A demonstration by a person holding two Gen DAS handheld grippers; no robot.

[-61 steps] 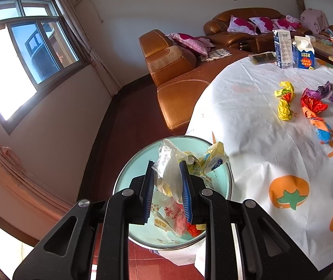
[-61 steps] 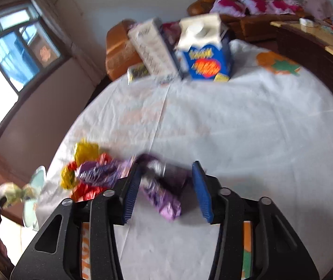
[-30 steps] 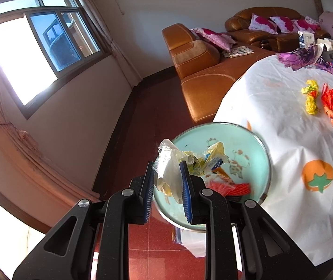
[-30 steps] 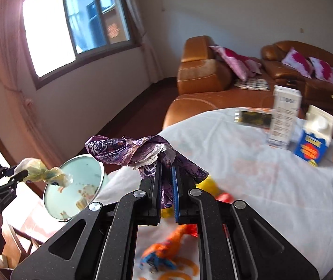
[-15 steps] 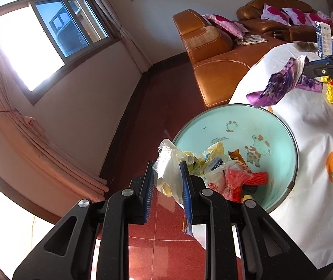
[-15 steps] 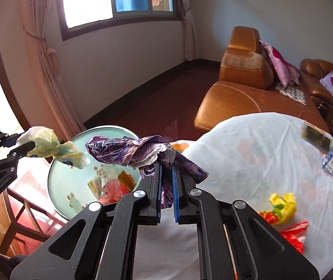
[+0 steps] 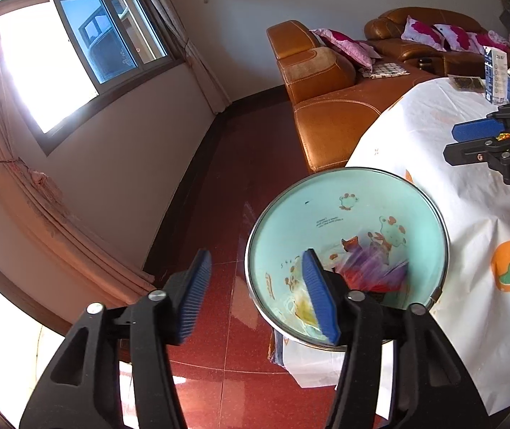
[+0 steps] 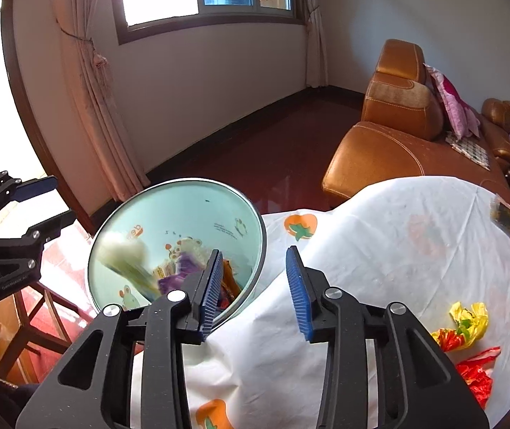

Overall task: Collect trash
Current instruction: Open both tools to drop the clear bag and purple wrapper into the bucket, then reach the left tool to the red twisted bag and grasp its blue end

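A mint-green trash bin [image 7: 344,193] with cartoon animals stands beside the table edge; it also shows in the right wrist view [image 8: 183,207]. A purple wrapper [image 7: 380,261] is blurred inside it, and a pale yellowish wrapper [image 8: 126,257] is blurred falling in. My left gripper [image 7: 258,296] is open and empty over the bin's left rim. My right gripper [image 8: 253,289] is open and empty above the bin's right rim and the table edge. A yellow wrapper [image 8: 467,321] and a red wrapper [image 8: 476,371] lie on the white tablecloth [image 8: 397,250].
Two cartons [image 7: 505,75] and a dark packet [image 7: 467,82] stand at the table's far side. A brown leather sofa [image 7: 326,100] with pink cushions stands behind the table. Red tiled floor [image 7: 219,214] lies left of the bin. A wooden stool [image 8: 40,321] stands below my left gripper.
Both grippers have opened. The pale wrapper has left my left gripper and the purple wrapper has left my right gripper; both are dropping into the bin.
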